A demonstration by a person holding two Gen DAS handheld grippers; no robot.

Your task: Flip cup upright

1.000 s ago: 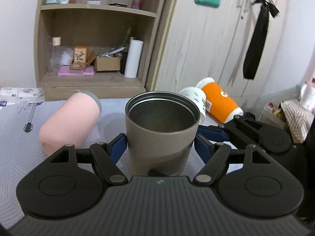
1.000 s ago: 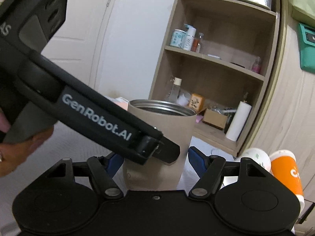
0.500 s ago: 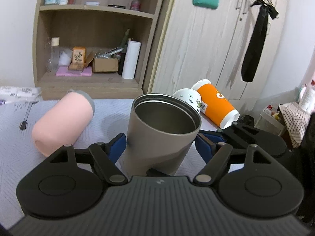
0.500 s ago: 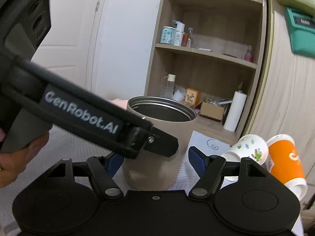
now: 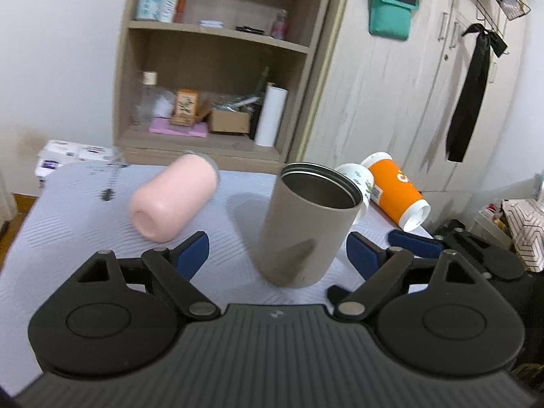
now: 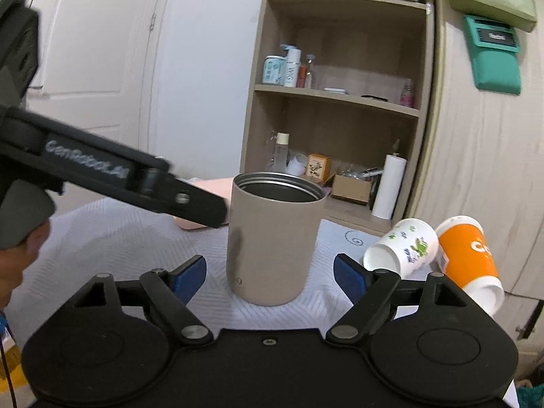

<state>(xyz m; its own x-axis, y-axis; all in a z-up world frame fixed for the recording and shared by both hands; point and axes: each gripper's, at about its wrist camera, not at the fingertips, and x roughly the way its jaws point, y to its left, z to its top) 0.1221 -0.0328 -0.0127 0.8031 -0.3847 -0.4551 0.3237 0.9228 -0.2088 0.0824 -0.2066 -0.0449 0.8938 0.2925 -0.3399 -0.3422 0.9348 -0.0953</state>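
Observation:
A taupe metal tumbler [image 5: 302, 224] stands upright, mouth up, on the white patterned table [image 5: 68, 210]; it also shows in the right wrist view [image 6: 272, 241]. My left gripper [image 5: 277, 253] is open, its blue pads apart from the tumbler's sides. My right gripper [image 6: 270, 272] is open too, with the tumbler just beyond its pads. A pink cup [image 5: 175, 200] lies on its side to the left. A white printed paper cup [image 6: 403, 248] and an orange cup [image 6: 467, 258] lie on their sides to the right.
The left gripper's black body [image 6: 102, 173] crosses the right wrist view at the left. A wooden shelf unit [image 5: 210, 78] and a pale wardrobe [image 5: 401, 102] stand behind the table. Clutter [image 5: 520, 224] sits beyond the table's right edge.
Both grippers have opened wider and drawn back from the tumbler, which now stands free on the table. The view has lifted and pulled away.

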